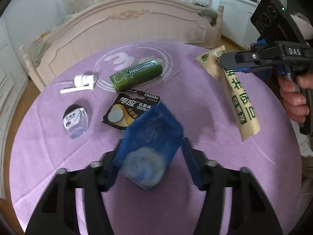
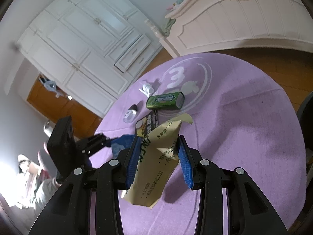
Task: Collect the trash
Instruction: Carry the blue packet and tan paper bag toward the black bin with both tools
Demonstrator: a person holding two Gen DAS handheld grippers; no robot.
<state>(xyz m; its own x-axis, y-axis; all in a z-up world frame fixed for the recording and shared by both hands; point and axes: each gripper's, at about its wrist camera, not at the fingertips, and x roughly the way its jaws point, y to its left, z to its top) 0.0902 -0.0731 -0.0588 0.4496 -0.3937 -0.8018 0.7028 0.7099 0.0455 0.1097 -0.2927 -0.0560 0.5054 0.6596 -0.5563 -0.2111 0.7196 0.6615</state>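
Step in hand: collecting trash, two pieces lifted at once off the round purple table [image 1: 244, 166].
Left gripper [image 1: 149, 152]: half closed around a blue translucent wrapper [image 1: 154, 135] with a pale wad inside; left pad against the wrapper's edge, right pad standing apart from it, so a firm pinch cannot be confirmed.
Right gripper [image 2: 159, 160]: narrowed onto a beige sachet [image 2: 156, 162] printed with green characters; held clear of the cloth near the table's right edge, one end hanging down.
Left on the table: green gum pack [image 1: 137, 74] near the far edge by the printed emblem; white pump nozzle [image 1: 82, 82] toward the far-left edge; small clear container [image 1: 76, 119] at the left edge; coin-cell battery card [image 1: 129, 109] at the middle, partly under the blue wrapper.
Bin or bag: none in either view.
Next move, judged: close fully on the blue wrapper, carry both pieces to a receptacle, then back for the four remaining items.
Risk, judged: wrapper slipping from a one-sided hold.
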